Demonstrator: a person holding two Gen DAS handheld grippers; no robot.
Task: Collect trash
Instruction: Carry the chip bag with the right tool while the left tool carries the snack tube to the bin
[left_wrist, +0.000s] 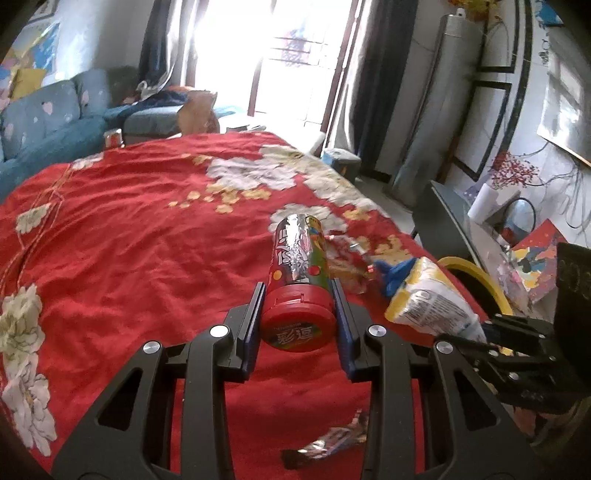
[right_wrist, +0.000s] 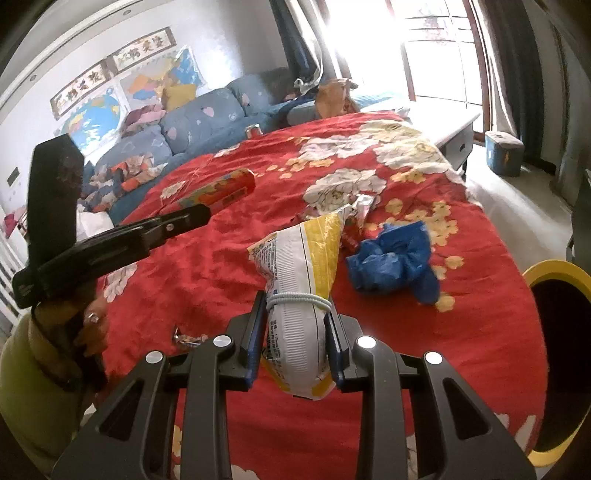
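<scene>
My left gripper (left_wrist: 299, 291) is shut on a shiny candy tube (left_wrist: 300, 254) with a red cap, held just above the red floral cloth (left_wrist: 147, 240). In the right wrist view that tube (right_wrist: 221, 192) sticks out past the left gripper (right_wrist: 199, 216) at the left. My right gripper (right_wrist: 298, 310) is shut on a yellow and white snack bag (right_wrist: 301, 258) tied with a white band. The same bag (left_wrist: 424, 295) shows at the right of the left wrist view. A bin with a yellow rim (right_wrist: 554, 273) stands off the cloth's right edge.
A crumpled blue bag (right_wrist: 391, 258) and a torn wrapper (right_wrist: 360, 206) lie on the cloth beyond the snack bag. A foil wrapper (left_wrist: 328, 443) lies under the left gripper. A hand in a green sleeve (right_wrist: 92, 321) holds the left gripper. A blue sofa (right_wrist: 207, 118) stands behind.
</scene>
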